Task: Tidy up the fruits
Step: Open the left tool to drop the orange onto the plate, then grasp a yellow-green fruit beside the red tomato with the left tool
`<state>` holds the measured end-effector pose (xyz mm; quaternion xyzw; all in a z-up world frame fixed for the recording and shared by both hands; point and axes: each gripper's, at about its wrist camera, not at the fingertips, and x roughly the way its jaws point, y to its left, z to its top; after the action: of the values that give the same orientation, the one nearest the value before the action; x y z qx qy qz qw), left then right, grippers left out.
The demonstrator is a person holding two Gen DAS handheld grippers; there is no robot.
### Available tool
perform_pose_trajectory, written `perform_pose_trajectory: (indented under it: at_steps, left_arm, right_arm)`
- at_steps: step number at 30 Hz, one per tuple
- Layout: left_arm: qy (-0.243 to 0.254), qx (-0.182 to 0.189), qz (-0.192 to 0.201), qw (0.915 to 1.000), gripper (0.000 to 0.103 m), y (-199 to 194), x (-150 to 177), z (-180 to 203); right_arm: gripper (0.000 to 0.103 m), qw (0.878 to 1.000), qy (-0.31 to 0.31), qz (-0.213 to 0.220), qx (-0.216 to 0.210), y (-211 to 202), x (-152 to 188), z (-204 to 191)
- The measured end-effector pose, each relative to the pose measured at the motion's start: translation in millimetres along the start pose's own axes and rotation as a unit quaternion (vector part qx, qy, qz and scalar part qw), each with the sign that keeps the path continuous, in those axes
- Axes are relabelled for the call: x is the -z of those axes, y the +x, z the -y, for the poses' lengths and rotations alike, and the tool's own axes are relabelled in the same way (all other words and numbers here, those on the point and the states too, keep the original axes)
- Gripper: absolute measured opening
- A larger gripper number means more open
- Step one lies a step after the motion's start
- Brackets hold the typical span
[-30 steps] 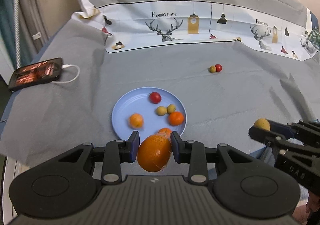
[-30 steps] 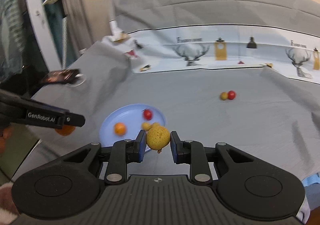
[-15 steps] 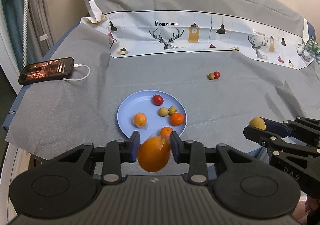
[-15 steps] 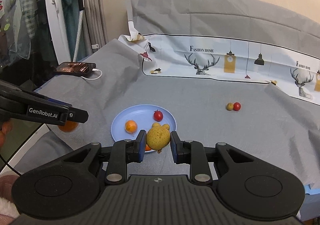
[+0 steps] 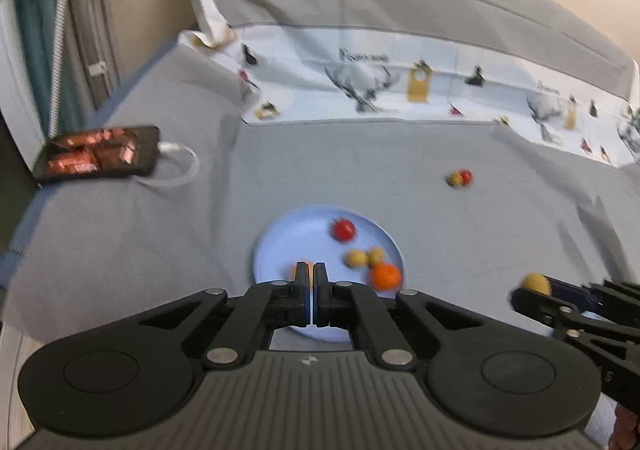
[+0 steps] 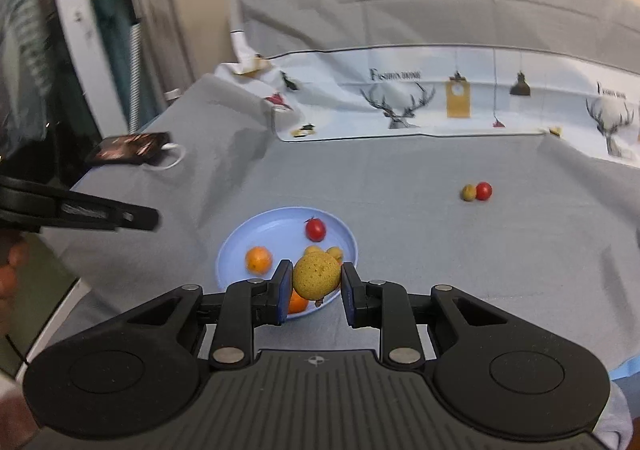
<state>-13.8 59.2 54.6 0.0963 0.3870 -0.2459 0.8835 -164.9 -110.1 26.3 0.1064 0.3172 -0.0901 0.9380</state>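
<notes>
My left gripper (image 5: 311, 278) is shut with nothing between its jaws, hanging over the near edge of the blue plate (image 5: 280, 246). On the plate lie a red tomato (image 5: 344, 230), two small yellow fruits (image 5: 357, 258) and a small orange (image 5: 385, 276). The large orange shows in neither view. My right gripper (image 6: 316, 280) is shut on a bumpy yellow fruit (image 6: 316, 274), held above the plate's (image 6: 240, 242) near rim. A second small orange (image 6: 259, 260) rests on the plate's left side. The picture is blurred.
A yellow-green fruit and a red one (image 6: 476, 191) lie together on the grey cloth, far right of the plate. A phone (image 5: 98, 155) with a white cable sits at the cloth's left edge. A printed white cloth (image 6: 440, 101) lines the back.
The large orange that sat between the left jaws is gone and those jaws have closed on nothing. Both views have shifted across the scene. The right gripper still holds its yellow fruit.
</notes>
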Motion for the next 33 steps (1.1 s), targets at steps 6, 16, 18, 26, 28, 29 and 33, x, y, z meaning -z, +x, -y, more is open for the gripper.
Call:
perform_pose_trajectory:
  at_steps: [6, 16, 18, 26, 28, 29, 33]
  left_arm:
    - [-0.016, -0.01, -0.023, 0.9996, 0.02, 21, -14, -19]
    - [0.018, 0.003, -0.033, 0.9993, 0.079, 64, -24, 16]
    - [0.033, 0.018, -0.028, 0.9989, 0.084, 72, -31, 34]
    - [0.139, 0.083, -0.011, 0.9868, 0.084, 160, -77, 150]
    - [0.159, 0.094, -0.014, 0.9827, 0.084, 195, -87, 179]
    - [0.171, 0.096, -0.018, 0.9805, 0.084, 216, -92, 195]
    - [0.211, 0.103, -0.038, 0.9714, 0.084, 289, -104, 244]
  right_arm:
    - [0.027, 1.0, -0.014, 0.001, 0.023, 16, -4, 18]
    - [0.027, 0.998, 0.013, -0.023, 0.057, 36, -1, 58]
    - [0.027, 0.997, 0.021, -0.02, 0.072, 40, -3, 71]
    - [0.027, 0.987, 0.082, -0.015, 0.14, 67, 3, 156]
    - [0.027, 0.983, 0.102, -0.017, 0.15, 81, 5, 180]
    - [0.027, 0.982, 0.11, -0.017, 0.153, 88, 5, 191]
    - [0.027, 0.978, 0.132, -0.016, 0.159, 116, 7, 224]
